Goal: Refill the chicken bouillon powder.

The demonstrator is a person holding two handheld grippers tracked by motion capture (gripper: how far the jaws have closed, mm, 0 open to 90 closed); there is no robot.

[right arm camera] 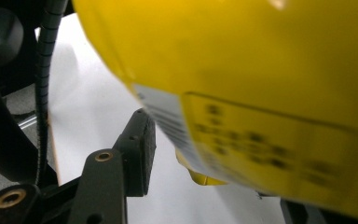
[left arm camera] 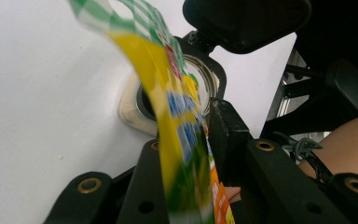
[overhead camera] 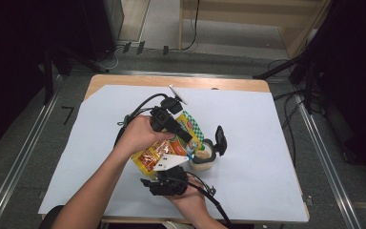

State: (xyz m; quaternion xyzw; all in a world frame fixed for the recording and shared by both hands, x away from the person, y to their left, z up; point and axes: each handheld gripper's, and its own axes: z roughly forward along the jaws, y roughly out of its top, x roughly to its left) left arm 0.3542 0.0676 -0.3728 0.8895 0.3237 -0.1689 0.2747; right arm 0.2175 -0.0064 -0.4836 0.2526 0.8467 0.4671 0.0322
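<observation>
- While my left fingers pinch the yellow-and-green packet, its checked top edge hangs over the open container on the bench.
- From the left gripper view, the packet stands on edge between my two black fingers, pressed from both sides, and the container's round mouth lies just beyond it on the white sheet.
- That container's black hinged lid stands up, flipped back on the far side of the rim.
- My right fingers sit at the packet's lower end, near my body, with the grey three-cornered plate on top of them.
- From the right gripper view, one finger stands apart from the yellow packet face, with white sheet showing between them; the other finger is hidden behind the packet, so I cannot tell whether this pair grips it.
- Both my hands come in from the near edge of the bench, close together over the middle of the sheet.
</observation>
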